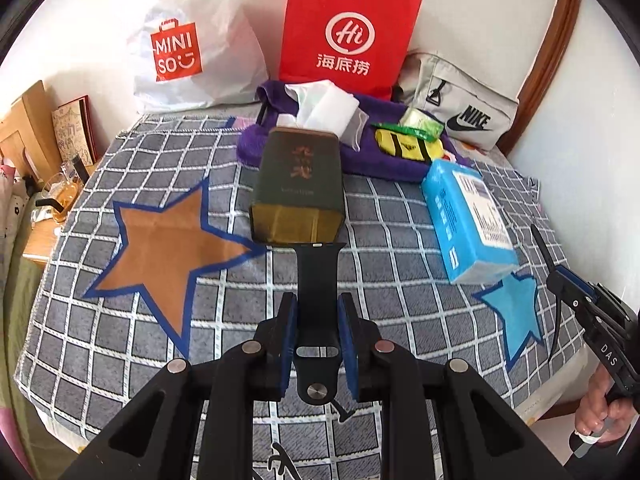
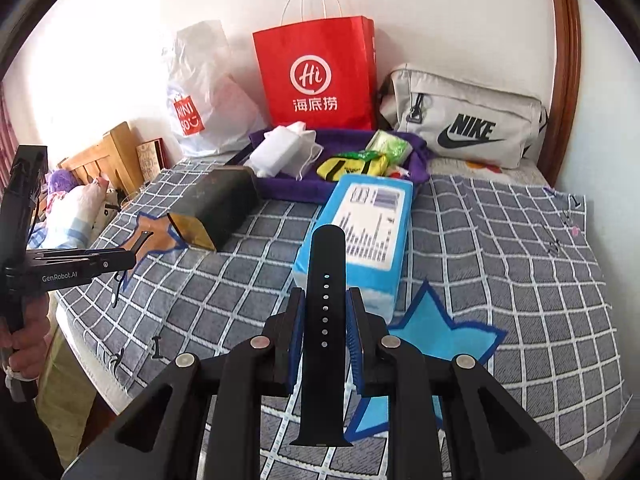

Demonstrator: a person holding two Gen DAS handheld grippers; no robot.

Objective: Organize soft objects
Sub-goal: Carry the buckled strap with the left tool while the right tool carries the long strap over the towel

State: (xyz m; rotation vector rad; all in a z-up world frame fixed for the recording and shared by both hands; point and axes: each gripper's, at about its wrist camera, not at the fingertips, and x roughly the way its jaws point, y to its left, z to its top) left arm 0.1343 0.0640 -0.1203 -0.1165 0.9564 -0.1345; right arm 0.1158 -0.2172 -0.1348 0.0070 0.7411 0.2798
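My left gripper (image 1: 317, 312) is shut on a black watch strap half with a metal pin (image 1: 318, 280), held above the checked bed cover. My right gripper (image 2: 325, 308) is shut on the other black strap half with holes (image 2: 325, 280). A purple towel (image 1: 396, 164) at the back holds a white mask (image 1: 332, 112), a yellow-black sock bundle (image 1: 408, 146) and a green packet (image 1: 422, 122). The towel (image 2: 288, 188) and its load also show in the right wrist view. The right gripper shows at the right edge of the left wrist view (image 1: 560, 276).
A dark green tin box (image 1: 298, 188) and a blue tissue pack (image 1: 466, 220) lie on the bed. A red paper bag (image 1: 348, 32), a white Miniso bag (image 1: 188, 52) and a grey Nike pouch (image 1: 464, 116) stand along the wall. A bedside table (image 1: 40, 184) is left.
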